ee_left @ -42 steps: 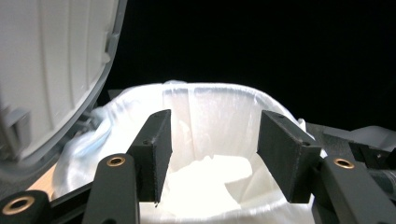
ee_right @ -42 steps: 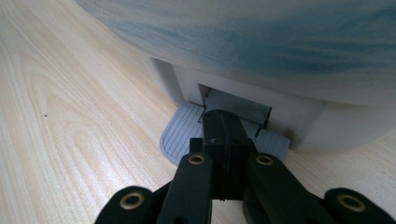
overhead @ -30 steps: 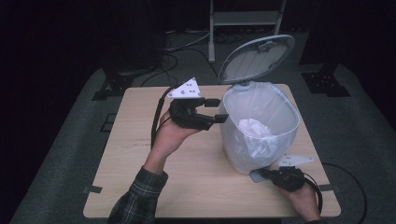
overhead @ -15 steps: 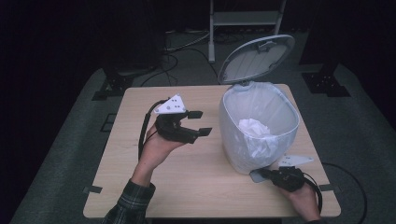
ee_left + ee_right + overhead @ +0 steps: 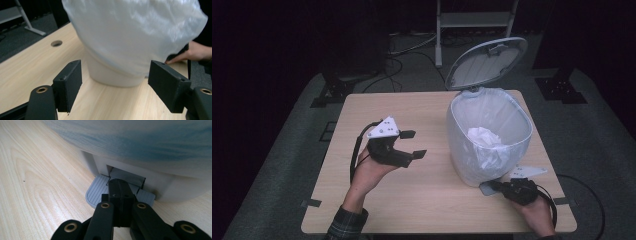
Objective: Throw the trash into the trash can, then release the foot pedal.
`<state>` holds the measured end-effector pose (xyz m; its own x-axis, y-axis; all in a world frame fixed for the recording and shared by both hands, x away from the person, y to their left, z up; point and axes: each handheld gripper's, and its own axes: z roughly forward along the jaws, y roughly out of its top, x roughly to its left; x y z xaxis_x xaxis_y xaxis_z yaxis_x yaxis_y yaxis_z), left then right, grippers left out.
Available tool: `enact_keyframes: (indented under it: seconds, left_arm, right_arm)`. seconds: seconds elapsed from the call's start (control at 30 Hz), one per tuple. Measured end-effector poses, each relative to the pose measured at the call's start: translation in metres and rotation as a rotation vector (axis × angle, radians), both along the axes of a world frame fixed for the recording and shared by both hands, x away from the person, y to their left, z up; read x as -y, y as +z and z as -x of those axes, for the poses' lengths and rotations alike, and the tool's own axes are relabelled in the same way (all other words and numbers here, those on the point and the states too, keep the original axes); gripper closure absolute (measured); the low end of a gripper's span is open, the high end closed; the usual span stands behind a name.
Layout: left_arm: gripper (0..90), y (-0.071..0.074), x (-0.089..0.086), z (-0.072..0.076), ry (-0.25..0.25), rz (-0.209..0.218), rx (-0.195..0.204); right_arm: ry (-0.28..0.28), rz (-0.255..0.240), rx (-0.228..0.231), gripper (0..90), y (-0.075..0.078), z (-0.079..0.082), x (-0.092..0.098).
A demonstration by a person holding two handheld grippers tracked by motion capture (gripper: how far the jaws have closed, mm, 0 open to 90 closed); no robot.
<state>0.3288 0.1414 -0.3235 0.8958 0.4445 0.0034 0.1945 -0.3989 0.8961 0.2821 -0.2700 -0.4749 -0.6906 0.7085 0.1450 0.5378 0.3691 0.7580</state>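
The bin (image 5: pixel 488 137) stands on the desk's (image 5: pixel 377 210) right half, its lid (image 5: pixel 487 62) up and a crumpled paper (image 5: pixel 484 136) lying inside the liner (image 5: pixel 135 32). The right gripper (image 5: pixel 499 186), jaws closed together, presses down on the grey pedal (image 5: pixel 96 190) at the bin's foot. The pedal looks stiff and ribbed, a sound place to push; the bin itself is probably light plastic and may slide or tip. The left gripper (image 5: pixel 414 144) hovers left of the bin, apart from it; its jaws have just been opening and stand fairly wide with nothing between them. The desk around it is bare, with nothing in the way.
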Motion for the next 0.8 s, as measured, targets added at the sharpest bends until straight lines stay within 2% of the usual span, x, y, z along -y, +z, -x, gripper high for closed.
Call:
enact_keyframes:
  seconds: [0.07,0.1,0.2,0.37,0.43,0.57,0.73,0.77,0.8]
  left_arm:
    - [23.7,-0.012,-0.008,0.004,0.016,-0.003,-0.021]
    - [22.7,-0.012,-0.008,0.004,0.016,-0.003,-0.021]
    - [21.2,-0.024,-0.016,0.011,0.030,-0.016,-0.034]
    - [19.5,-0.041,-0.028,0.019,0.052,-0.012,-0.052]
    - [19.1,-0.043,-0.029,0.020,0.052,-0.019,-0.049]
    - [18.1,-0.056,-0.034,0.027,0.058,-0.024,-0.045]
    - [16.2,-0.063,-0.038,0.029,0.069,-0.027,-0.049]
    - [14.7,-0.066,-0.041,0.031,0.075,-0.028,-0.047]
    - [13.2,-0.066,-0.041,0.031,0.075,-0.028,-0.047]
  right_arm:
    - [-0.001,-0.002,-0.001,90.0,0.000,0.000,0.000]
    - [-0.001,-0.002,-0.001,90.0,0.000,0.000,0.000]
    - [0.001,0.000,-0.002,90.0,0.000,0.000,0.000]
    - [0.000,-0.006,-0.006,90.0,0.000,0.000,0.000]
    - [-0.002,-0.002,-0.006,90.0,0.001,0.000,0.000]
    - [0.000,0.019,0.001,89.9,0.003,0.002,-0.001]
    - [0.000,0.011,0.025,89.0,0.006,0.007,0.002]
    - [-0.004,-0.012,0.028,81.9,0.010,0.009,0.005]
    - [-0.004,-0.012,0.028,81.9,0.010,0.009,0.005]
